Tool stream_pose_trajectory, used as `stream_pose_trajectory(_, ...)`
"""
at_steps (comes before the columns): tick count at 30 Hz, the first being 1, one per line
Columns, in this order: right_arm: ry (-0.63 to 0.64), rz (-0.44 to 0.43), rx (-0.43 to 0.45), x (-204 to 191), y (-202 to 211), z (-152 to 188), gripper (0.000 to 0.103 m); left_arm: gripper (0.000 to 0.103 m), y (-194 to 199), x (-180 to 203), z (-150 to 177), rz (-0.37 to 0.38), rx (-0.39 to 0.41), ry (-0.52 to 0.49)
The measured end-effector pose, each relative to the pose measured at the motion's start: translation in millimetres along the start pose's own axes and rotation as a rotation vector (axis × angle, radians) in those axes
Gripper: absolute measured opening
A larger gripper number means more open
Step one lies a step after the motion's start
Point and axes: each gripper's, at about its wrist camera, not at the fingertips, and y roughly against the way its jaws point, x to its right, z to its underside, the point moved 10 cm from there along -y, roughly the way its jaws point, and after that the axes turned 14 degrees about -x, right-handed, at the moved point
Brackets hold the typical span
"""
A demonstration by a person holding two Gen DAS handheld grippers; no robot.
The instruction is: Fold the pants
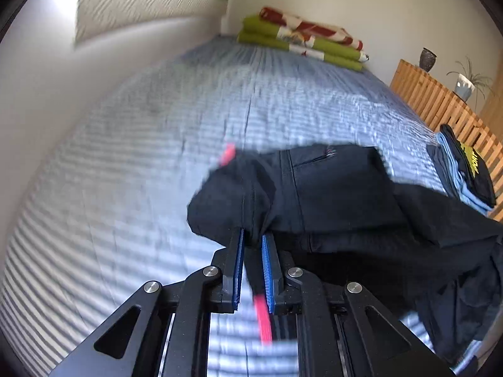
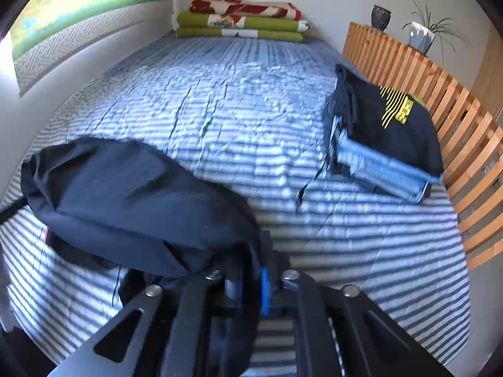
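- Pants point(image 1: 330, 194), dark navy, hang in the air above the striped bed point(image 1: 125, 188), carried between both grippers and bunched rather than spread.
- Left gripper point(image 1: 253, 238) has its jaws clenched on a gathered edge of the cloth; a red cord point(image 1: 262, 317) trails out between them.
- Right gripper point(image 2: 251, 270) is buried under fabric, jaws apparently closed on it, with a blue pad just showing.
- From the left jaws the cloth runs forward and to the right; from the right jaws it billows forward and left, so the long axis lies roughly between the two grippers.
- A folded stack point(image 2: 386, 132) sits well apart, by the slatted headboard point(image 2: 440, 100).
- Likely next: draw the grippers apart to stretch the pants, then lay them flat on the bed.
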Motion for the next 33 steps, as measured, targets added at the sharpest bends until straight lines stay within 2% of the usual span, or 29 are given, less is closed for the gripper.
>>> stream_pose_trajectory(4, -0.047, 0.021, 0.014, 12, -5, -45, 0.006, 0.012, -8, 19, -74, -0.029, 0.012, -0.033)
stream_pose_trajectory(6, -0.064, 0.083, -0.02, 23, -23, -72, 0.01, 0.012, -22, 31, -103, -0.007, -0.018, -0.034)
stream_pose_trajectory(8, -0.098, 0.151, -0.049, 38, -38, -87, 0.039, 0.02, -26, 34, -114, -0.002, -0.071, -0.022)
stream_pose_trajectory(11, -0.134, 0.114, -0.049, 49, -42, -91, 0.042, 0.051, -3, 33, -113, 0.06, -0.031, -0.002)
stream_pose_trajectory(12, -0.132, 0.103, -0.039, 50, -39, -87, 0.043, 0.068, 3, 27, -107, 0.049, -0.017, -0.004)
stream_pose_trajectory(13, -0.126, 0.103, -0.027, 52, -36, -83, 0.048, 0.074, 7, 19, -96, 0.032, -0.014, -0.008)
stream_pose_trajectory(14, -0.123, 0.108, -0.015, 54, -32, -76, 0.053, 0.074, 9, 11, -77, 0.027, -0.025, -0.019)
stream_pose_trajectory(15, -0.131, 0.115, -0.001, 56, -28, -68, 0.055, 0.074, 6, 7, -60, 0.029, -0.051, -0.036)
stream_pose_trajectory(18, -0.118, 0.102, 0.006, 60, -19, -44, 0.056, 0.074, -13, -4, -2, 0.04, -0.159, -0.034)
stream_pose_trajectory(20, -0.124, 0.089, 0.009, 63, -12, -28, 0.056, 0.074, -32, 2, 39, 0.091, -0.253, -0.037)
stream_pose_trajectory(22, -0.129, 0.082, 0.013, 65, -4, -10, 0.056, 0.074, -49, 11, 67, 0.104, -0.315, -0.044)
stream_pose_trajectory(25, -0.139, 0.07, 0.01, 70, 7, 15, 0.056, 0.074, -65, 25, 85, 0.108, -0.342, -0.032)
stream_pose_trajectory(28, -0.154, 0.032, -0.013, 72, 14, 43, 0.058, 0.075, -68, 38, 83, 0.161, -0.311, 0.007)
stream_pose_trajectory(29, -0.16, 0.019, -0.026, 71, 14, 56, 0.059, 0.072, -68, 39, 81, 0.154, -0.295, 0.013)
stream_pose_trajectory(30, -0.162, 0.013, -0.034, 71, 13, 64, 0.059, 0.059, -67, 40, 77, 0.136, -0.276, 0.021)
stream_pose_trajectory(31, -0.159, 0.001, -0.048, 69, 9, 75, 0.059, 0.057, -66, 40, 75, 0.12, -0.266, 0.025)
stream_pose_trajectory(32, -0.15, -0.01, -0.067, 66, 3, 83, 0.059, 0.05, -65, 40, 73, 0.139, -0.26, 0.035)
stream_pose_trajectory(33, -0.143, -0.01, -0.088, 63, -4, 92, 0.059, 0.032, -63, 42, 72, 0.177, -0.263, 0.043)
